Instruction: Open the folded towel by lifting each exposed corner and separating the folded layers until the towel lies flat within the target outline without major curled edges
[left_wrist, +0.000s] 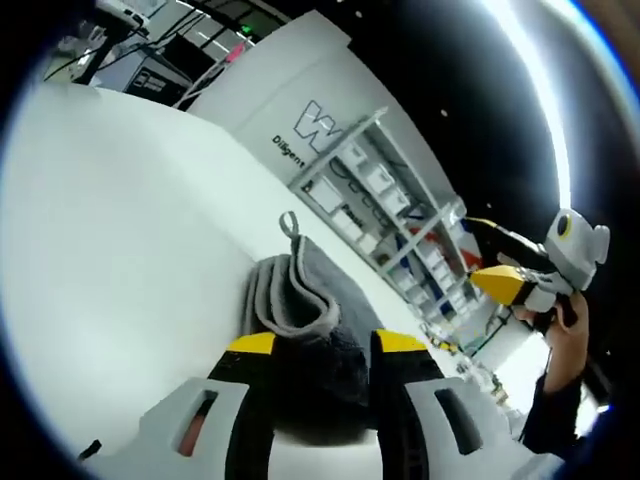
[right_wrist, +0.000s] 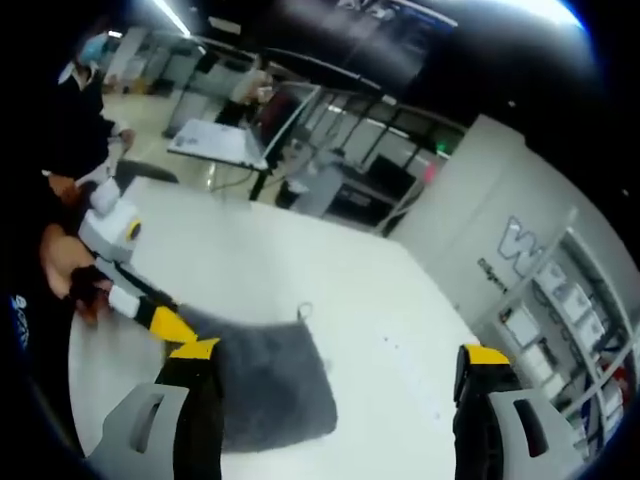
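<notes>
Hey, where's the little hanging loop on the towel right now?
In the right gripper view the loop sticks out from the far corner of the grey towel onto the white table, between that view's two jaws and nearer the left one.

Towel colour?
Dark grey fluffy towel with a small hanging loop; shows best in the right gripper view.

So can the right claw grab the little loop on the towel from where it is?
Probably yes. The right claw is open above the table, and the loop lies bare at the grey towel edge, with nothing between them. The left claw holds another corner.
</notes>
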